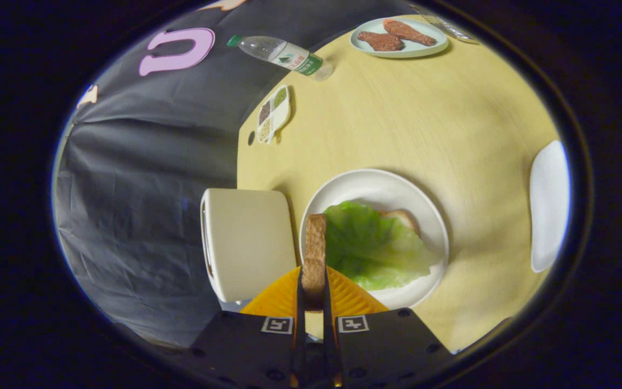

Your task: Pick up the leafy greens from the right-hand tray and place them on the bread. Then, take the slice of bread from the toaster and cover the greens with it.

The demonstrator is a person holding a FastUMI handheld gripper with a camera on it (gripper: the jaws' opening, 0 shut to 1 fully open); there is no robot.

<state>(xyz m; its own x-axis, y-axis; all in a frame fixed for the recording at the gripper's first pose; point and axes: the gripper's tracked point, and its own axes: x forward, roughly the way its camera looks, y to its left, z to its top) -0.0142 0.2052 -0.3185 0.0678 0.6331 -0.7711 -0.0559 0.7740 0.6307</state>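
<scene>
My gripper (313, 289) is shut on a slice of bread (315, 248), which stands on edge between the fingers and reaches forward over the white plate (381, 186). On that plate the leafy greens (373, 248) lie spread over another bread slice (404, 217), of which just a crust corner peeks out beyond them. The cream toaster (246, 240) stands just left of the plate, beside the held slice.
A white tray (549, 205) sits at the table's right side. Far across the table are a plate with two brown meat pieces (397, 37), a lying water bottle (281, 54) and a small divided seasoning dish (273, 113). The table edge runs left of the toaster.
</scene>
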